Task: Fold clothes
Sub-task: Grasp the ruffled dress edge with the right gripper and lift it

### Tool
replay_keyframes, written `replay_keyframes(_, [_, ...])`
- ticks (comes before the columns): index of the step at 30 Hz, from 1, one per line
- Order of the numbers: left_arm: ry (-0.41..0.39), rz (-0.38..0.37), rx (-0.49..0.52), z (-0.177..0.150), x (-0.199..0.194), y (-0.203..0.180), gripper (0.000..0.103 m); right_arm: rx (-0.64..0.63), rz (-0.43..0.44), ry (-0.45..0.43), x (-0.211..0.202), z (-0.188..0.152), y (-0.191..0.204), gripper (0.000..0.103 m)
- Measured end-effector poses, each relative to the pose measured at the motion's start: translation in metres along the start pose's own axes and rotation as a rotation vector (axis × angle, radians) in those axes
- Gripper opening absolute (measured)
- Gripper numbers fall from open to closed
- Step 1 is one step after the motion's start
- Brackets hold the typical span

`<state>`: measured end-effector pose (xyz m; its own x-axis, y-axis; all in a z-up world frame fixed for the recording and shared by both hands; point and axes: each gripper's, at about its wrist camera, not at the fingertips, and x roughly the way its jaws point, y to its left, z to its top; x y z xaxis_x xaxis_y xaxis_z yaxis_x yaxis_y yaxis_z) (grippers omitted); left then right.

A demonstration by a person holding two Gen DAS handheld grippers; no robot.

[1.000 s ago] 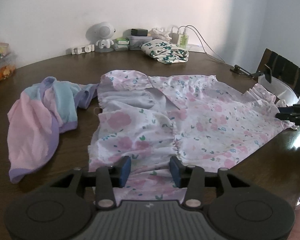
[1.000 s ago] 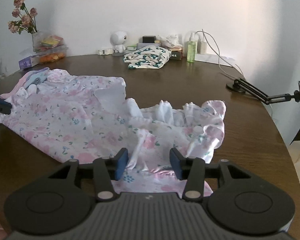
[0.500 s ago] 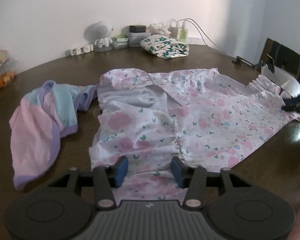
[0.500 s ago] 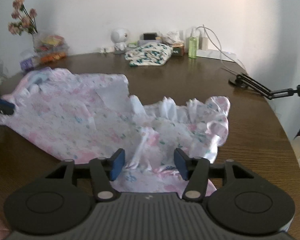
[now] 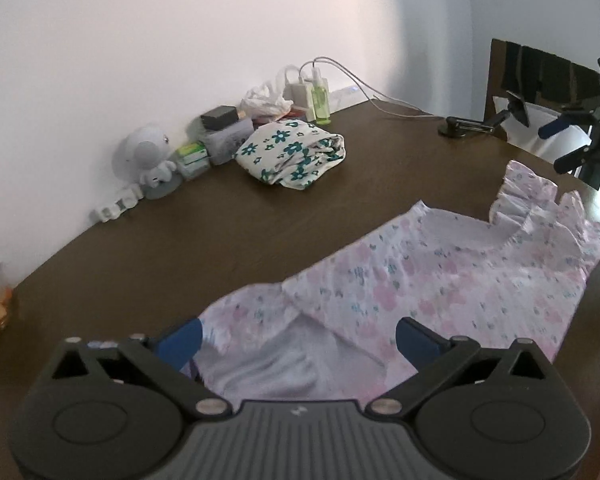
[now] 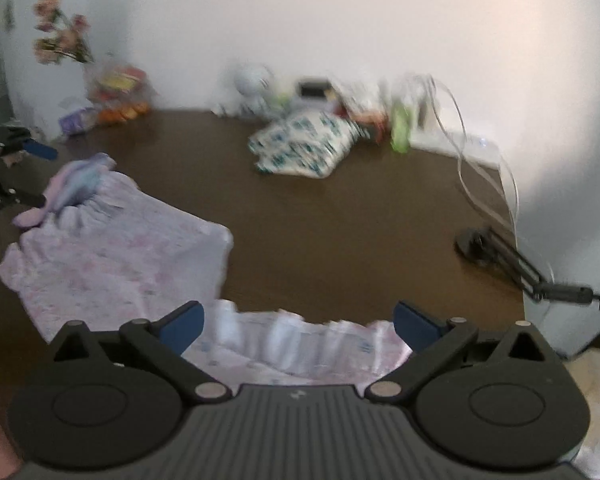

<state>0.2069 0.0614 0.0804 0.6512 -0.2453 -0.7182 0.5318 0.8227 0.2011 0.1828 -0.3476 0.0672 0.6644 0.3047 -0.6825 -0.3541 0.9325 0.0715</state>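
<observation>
One pink flowery dress (image 5: 440, 280) lies on the table (image 5: 260, 220) under two grippers, left (image 5: 298, 334) and right (image 6: 298, 322), both opening wide and holding nothing.

Both the left gripper (image 5: 298, 338) and the right gripper (image 6: 298, 322) open wide, let go of the flowery dress (image 5: 440, 280) and lift up.

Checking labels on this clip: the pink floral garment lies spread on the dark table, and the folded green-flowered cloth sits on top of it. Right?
Not quite. The folded green-flowered cloth sits apart from the pink floral garment, on bare table near the wall. The left wrist view shows the gap; the garment does lie spread.
</observation>
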Motion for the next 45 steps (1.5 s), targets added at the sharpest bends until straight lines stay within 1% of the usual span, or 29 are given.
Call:
replay_keyframes(2, [0.015,-0.002,0.023,0.010,0.012,0.002,0.103,0.045,-0.003,0.037,0.011,0.000,-0.014,0.103])
replay_keyframes(4, [0.047,-0.008,0.045,0.020,0.030,0.006,0.103,0.089,-0.004,0.067,0.020,-0.002,-0.029,0.103])
replay_keyframes(6, [0.087,-0.019,0.071,0.030,0.051,0.009,0.103,0.135,0.023,0.087,0.026,-0.006,-0.044,0.103])
replay_keyframes(10, [0.169,-0.082,0.171,0.047,0.094,0.006,0.102,0.205,0.070,0.137,0.040,-0.014,-0.072,0.103])
replay_keyframes(13, [0.224,-0.139,0.257,0.056,0.123,0.004,0.094,0.230,0.106,0.172,0.050,-0.019,-0.086,0.102])
replay_keyframes(14, [0.244,-0.154,0.265,0.059,0.131,0.005,0.088,0.228,0.113,0.175,0.052,-0.021,-0.088,0.101])
replay_keyframes(15, [0.264,-0.169,0.271,0.061,0.139,0.007,0.081,0.234,0.128,0.175,0.054,-0.022,-0.091,0.097])
replay_keyframes(17, [0.297,-0.200,0.252,0.066,0.150,0.015,0.073,0.246,0.155,0.175,0.057,-0.025,-0.096,0.091])
replay_keyframes(18, [0.310,-0.215,0.234,0.066,0.154,0.022,0.066,0.252,0.162,0.170,0.059,-0.026,-0.098,0.090])
replay_keyframes(19, [0.315,-0.229,0.216,0.066,0.156,0.027,0.063,0.256,0.174,0.167,0.060,-0.027,-0.100,0.087])
replay_keyframes(21, [0.341,-0.261,0.199,0.065,0.162,0.035,0.051,0.264,0.196,0.161,0.063,-0.027,-0.103,0.082])
replay_keyframes(22, [0.355,-0.269,0.207,0.064,0.164,0.035,0.049,0.267,0.207,0.158,0.064,-0.027,-0.105,0.080])
replay_keyframes(23, [0.368,-0.285,0.219,0.062,0.166,0.034,0.047,0.270,0.217,0.155,0.065,-0.027,-0.106,0.074])
replay_keyframes(24, [0.380,-0.301,0.231,0.060,0.168,0.033,0.044,0.273,0.228,0.152,0.067,-0.026,-0.108,0.064])
replay_keyframes(25, [0.375,-0.325,0.233,0.059,0.168,0.032,0.042,0.277,0.240,0.154,0.068,-0.025,-0.108,0.052])
replay_keyframes(27, [0.372,-0.351,0.235,0.059,0.168,0.031,0.035,0.279,0.258,0.160,0.072,-0.025,-0.108,0.040])
replay_keyframes(28, [0.369,-0.358,0.237,0.058,0.167,0.030,0.033,0.278,0.265,0.162,0.073,-0.024,-0.107,0.039])
replay_keyframes(29, [0.365,-0.361,0.239,0.059,0.167,0.029,0.025,0.275,0.265,0.162,0.074,-0.024,-0.106,0.038])
replay_keyframes(30, [0.360,-0.363,0.241,0.059,0.166,0.028,0.010,0.272,0.266,0.163,0.075,-0.023,-0.105,0.030])
replay_keyframes(31, [0.355,-0.362,0.241,0.058,0.165,0.027,0.005,0.269,0.266,0.163,0.076,-0.023,-0.103,0.012])
replay_keyframes(32, [0.350,-0.361,0.241,0.058,0.164,0.026,0.005,0.261,0.258,0.164,0.077,-0.023,-0.101,0.005])
replay_keyframes(36, [0.289,-0.303,0.283,0.053,0.152,0.016,0.003,0.225,0.248,0.111,0.067,-0.020,-0.092,0.003])
replay_keyframes(39, [0.223,-0.241,0.285,0.053,0.129,0.015,0.002,0.187,0.242,0.055,0.052,-0.014,-0.083,0.003])
replay_keyframes(41, [0.152,-0.204,0.274,0.055,0.106,0.016,0.002,0.158,0.235,0.005,0.036,-0.010,-0.076,0.003])
replay_keyframes(42, [0.105,-0.187,0.270,0.055,0.089,0.015,0.002,0.143,0.233,-0.024,0.026,-0.008,-0.073,0.003])
replay_keyframes(45, [-0.054,-0.166,0.282,0.044,0.020,0.004,0.002,0.073,0.255,-0.129,-0.015,-0.008,-0.058,0.003])
